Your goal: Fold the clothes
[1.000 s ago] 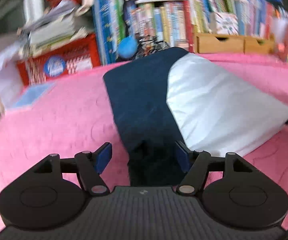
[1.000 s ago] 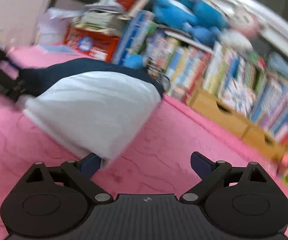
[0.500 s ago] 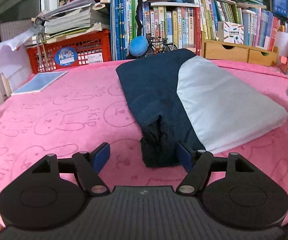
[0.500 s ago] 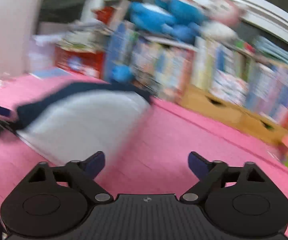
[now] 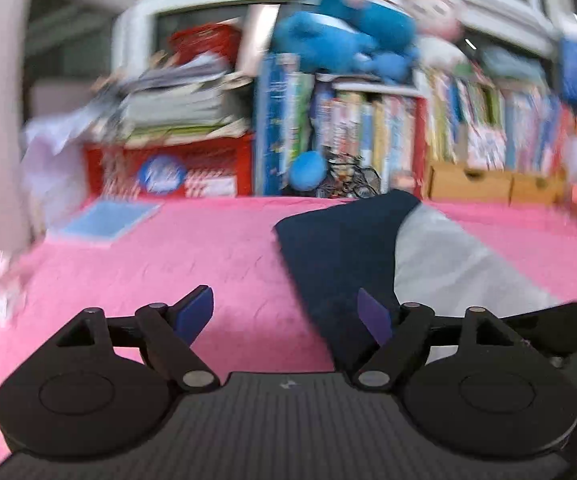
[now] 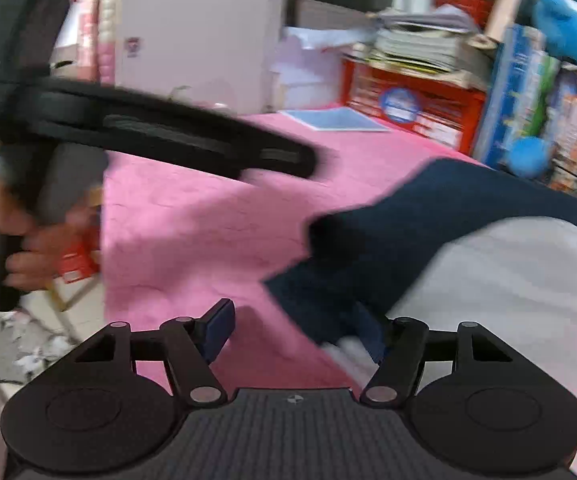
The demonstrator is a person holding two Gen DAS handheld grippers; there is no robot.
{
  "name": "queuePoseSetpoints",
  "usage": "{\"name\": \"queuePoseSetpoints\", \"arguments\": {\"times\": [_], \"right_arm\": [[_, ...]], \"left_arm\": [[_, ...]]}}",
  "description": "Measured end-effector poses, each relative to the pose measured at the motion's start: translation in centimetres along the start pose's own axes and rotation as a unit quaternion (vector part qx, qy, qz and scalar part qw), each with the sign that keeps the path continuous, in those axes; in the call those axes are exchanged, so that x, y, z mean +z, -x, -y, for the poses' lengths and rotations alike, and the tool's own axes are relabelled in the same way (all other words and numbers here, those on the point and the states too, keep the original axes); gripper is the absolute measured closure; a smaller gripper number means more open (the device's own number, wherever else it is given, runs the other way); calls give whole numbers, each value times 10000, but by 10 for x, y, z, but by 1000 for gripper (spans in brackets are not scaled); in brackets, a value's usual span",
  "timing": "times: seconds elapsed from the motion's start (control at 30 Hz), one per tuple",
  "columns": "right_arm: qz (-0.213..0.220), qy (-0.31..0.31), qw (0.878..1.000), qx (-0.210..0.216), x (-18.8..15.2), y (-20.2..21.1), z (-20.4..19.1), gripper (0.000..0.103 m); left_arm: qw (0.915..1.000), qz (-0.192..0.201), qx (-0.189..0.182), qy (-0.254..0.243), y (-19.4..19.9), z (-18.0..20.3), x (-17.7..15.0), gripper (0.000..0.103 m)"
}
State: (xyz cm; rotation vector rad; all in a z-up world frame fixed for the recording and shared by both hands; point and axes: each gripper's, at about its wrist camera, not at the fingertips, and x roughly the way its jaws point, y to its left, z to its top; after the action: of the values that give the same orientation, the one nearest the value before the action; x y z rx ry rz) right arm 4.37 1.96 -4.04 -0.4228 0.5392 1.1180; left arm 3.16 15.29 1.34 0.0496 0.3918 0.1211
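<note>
Bookshelf (image 5: 368, 128) bkgd blurred, titles unreadable

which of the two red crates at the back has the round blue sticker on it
The lower red crate, standing on the pink cover under the stacked papers; the upper red crate above the papers shows no sticker.

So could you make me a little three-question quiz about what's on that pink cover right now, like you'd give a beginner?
1. True or false: the folded garment is one plain colour.
2. What lies flat on the pink cover in front of the red crate?
A) a light blue booklet
B) a green cup
C) a pair of scissors
3. Fill in: nothing is pinched between the left gripper pads; they are ____ apart.

Key:
1. False; it is dark navy with a pale grey panel.
2. A, the light blue booklet.
3. Spread; the jaws are opening over the cover, at the garment's edge.
</note>
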Motion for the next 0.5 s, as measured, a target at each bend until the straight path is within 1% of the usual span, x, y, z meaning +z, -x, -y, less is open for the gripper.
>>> {"name": "queuePoseSetpoints", "arguments": {"times": [0.07,0.1,0.17,0.23,0.3,0.33,0.37,0.4,0.43,0.5], "right_arm": [[-56,128,9997,190,3,2,-5,37],[-51,100,9996,256,3,7,-3,37],[-14,-237,9985,501,2,21,12,39],[54,-563,9968,569,1,35,30,38],[-13,-719,9965,425,9,42,51,52],[-39,-813,9962,323,18,37,59,54],[-65,-906,9956,222,28,32,68,71],[-92,-997,9949,118,37,27,76,81],[-131,-1050,9944,-31,49,13,81,82],[-257,-1034,9939,-266,70,-17,82,87]], "left_arm": [[9984,-280,104,-479,-20,12,-5,23],[9971,-416,140,-626,-27,15,-11,22],[9962,-524,179,-669,-33,15,-24,22],[9978,-489,129,-419,-29,8,-31,22],[9981,-521,129,-295,-29,5,-33,21],[9981,-511,136,-324,-28,6,-34,21],[9980,-502,142,-354,-28,7,-34,21],[9979,-492,151,-385,-27,8,-35,21],[9977,-473,183,-438,-26,9,-35,21],[9970,-425,268,-588,-25,14,-35,21]]}}
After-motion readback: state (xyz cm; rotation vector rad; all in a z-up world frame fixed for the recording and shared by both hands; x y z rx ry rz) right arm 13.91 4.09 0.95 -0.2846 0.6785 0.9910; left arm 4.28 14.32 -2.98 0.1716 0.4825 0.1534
